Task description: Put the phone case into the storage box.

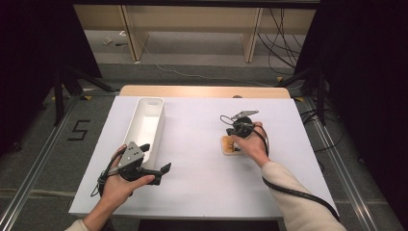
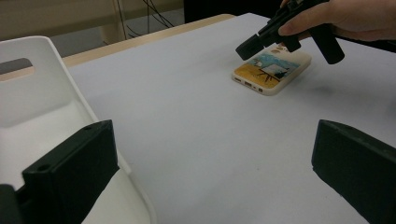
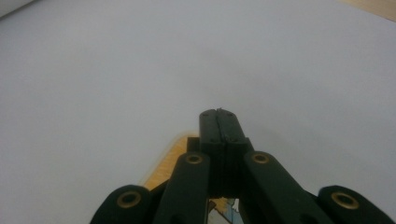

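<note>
A cream power bank (image 1: 226, 145) with an orange and blue picture on its face lies flat on the white table, right of centre. My right gripper (image 1: 233, 137) hovers just above it with its jaws pressed together and nothing between them. In the right gripper view the shut tips (image 3: 218, 115) point over the power bank's edge (image 3: 169, 164). From the left gripper view, the power bank (image 2: 273, 72) sits under the right gripper (image 2: 248, 46). My left gripper (image 1: 155, 158) is open and empty at the near end of a white bin (image 1: 161, 120), its jaws wide apart (image 2: 210, 163).
The long white bin (image 2: 42, 93) stands lengthwise on the left half of the table (image 1: 202, 183). A wooden strip (image 1: 202, 91) runs along the far edge. Beyond it are shelf legs and cables on the floor.
</note>
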Motion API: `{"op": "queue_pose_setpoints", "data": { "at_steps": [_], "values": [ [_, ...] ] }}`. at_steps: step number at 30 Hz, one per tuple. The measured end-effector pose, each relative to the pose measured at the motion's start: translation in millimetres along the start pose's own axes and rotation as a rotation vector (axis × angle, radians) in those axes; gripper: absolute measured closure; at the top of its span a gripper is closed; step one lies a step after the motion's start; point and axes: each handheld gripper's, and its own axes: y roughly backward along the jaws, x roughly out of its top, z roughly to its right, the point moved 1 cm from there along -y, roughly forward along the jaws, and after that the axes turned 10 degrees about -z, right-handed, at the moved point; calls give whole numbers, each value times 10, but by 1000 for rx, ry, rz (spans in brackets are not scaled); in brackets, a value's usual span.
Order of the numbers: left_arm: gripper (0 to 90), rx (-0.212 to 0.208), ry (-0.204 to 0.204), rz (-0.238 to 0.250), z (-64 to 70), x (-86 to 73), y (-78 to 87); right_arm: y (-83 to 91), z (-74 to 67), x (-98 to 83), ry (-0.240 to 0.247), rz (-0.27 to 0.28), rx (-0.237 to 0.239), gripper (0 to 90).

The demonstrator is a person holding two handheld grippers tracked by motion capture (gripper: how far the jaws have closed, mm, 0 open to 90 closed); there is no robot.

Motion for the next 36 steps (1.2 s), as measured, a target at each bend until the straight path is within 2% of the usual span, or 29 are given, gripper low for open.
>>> {"op": "queue_pose_setpoints", "data": {
  "at_steps": [9,22,30,36],
  "values": [
    [0,-3,1,2,0,-1,1,-168,-28,95,-5,-53,-17,900],
    [0,-4,-3,-2,3,-2,0,-273,6,137,-19,-95,-47,900],
    [0,-4,-1,-1,2,-3,0,-308,21,174,-35,-131,-44,900],
    [0,-3,-1,-2,0,-5,-2,-288,11,190,-15,-174,-25,900]
  ]
}}
